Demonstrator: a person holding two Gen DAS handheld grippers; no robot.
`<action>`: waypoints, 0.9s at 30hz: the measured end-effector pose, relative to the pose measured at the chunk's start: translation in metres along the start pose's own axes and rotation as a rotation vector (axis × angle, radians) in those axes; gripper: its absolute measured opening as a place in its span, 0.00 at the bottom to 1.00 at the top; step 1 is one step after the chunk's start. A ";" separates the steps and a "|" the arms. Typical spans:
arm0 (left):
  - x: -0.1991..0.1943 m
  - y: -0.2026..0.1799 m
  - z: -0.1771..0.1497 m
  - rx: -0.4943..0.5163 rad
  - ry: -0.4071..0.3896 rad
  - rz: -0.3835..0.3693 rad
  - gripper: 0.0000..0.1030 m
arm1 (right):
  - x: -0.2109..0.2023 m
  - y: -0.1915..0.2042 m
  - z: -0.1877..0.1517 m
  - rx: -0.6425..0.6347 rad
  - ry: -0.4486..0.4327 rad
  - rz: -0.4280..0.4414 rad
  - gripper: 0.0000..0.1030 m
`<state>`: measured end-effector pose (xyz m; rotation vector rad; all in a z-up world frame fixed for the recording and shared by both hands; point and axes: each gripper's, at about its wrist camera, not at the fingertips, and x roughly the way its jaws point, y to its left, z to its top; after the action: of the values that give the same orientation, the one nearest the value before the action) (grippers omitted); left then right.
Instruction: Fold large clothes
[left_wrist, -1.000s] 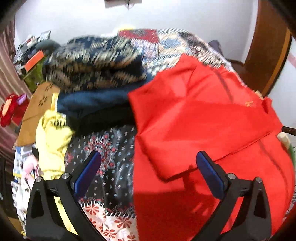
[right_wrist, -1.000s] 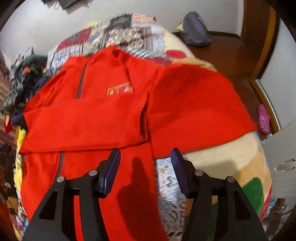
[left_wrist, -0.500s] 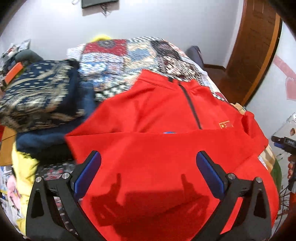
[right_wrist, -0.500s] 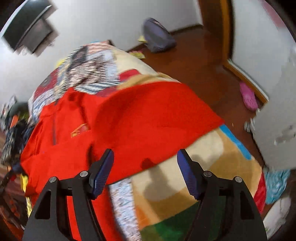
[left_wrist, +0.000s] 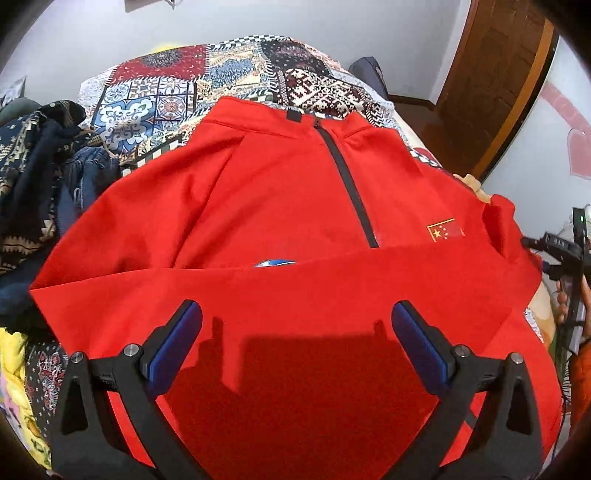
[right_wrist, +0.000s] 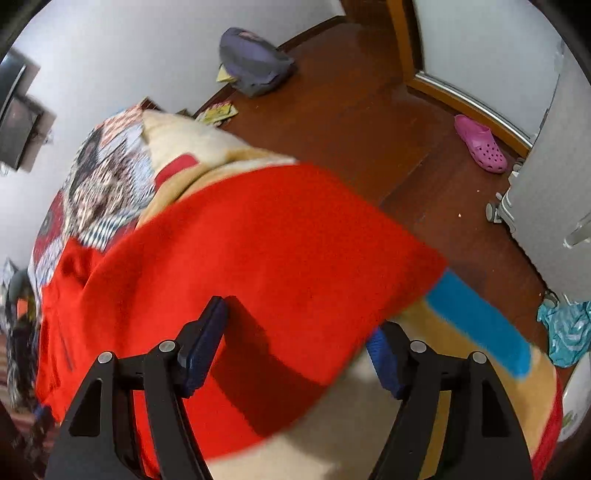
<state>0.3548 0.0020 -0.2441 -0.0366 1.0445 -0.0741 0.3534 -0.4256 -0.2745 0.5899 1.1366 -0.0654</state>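
Bedroom | red top (left_wrist: 280, 192) flat on bed (left_wrist: 236, 74), one sleeve folded across | my L gripper (left_wrist: 295, 347) wide, empty; R gripper (right_wrist: 299, 350) opening, sleeve (right_wrist: 280, 251) between jaws, ungripped | tip: pinch cuff edge, fold square.

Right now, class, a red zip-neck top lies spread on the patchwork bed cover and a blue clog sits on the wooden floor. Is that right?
Not quite: the clog is pink, as the right wrist view shows. The red zip-neck top does lie spread on the patchwork bed cover, and the clog is on the wooden floor.

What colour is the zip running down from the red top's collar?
Black, or very dark grey; the zip on the red top shows best in the left wrist view.
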 end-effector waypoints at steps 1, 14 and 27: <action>0.002 0.000 -0.001 -0.001 0.003 0.002 1.00 | 0.002 0.000 0.003 0.009 -0.006 -0.001 0.68; -0.024 0.015 -0.015 -0.016 -0.034 0.027 1.00 | -0.088 0.083 -0.005 -0.253 -0.312 -0.016 0.07; -0.088 0.024 -0.030 -0.007 -0.144 0.026 1.00 | -0.127 0.232 -0.100 -0.623 -0.227 0.251 0.07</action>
<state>0.2858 0.0334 -0.1850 -0.0344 0.9010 -0.0435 0.2933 -0.2129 -0.0985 0.1561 0.7948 0.4159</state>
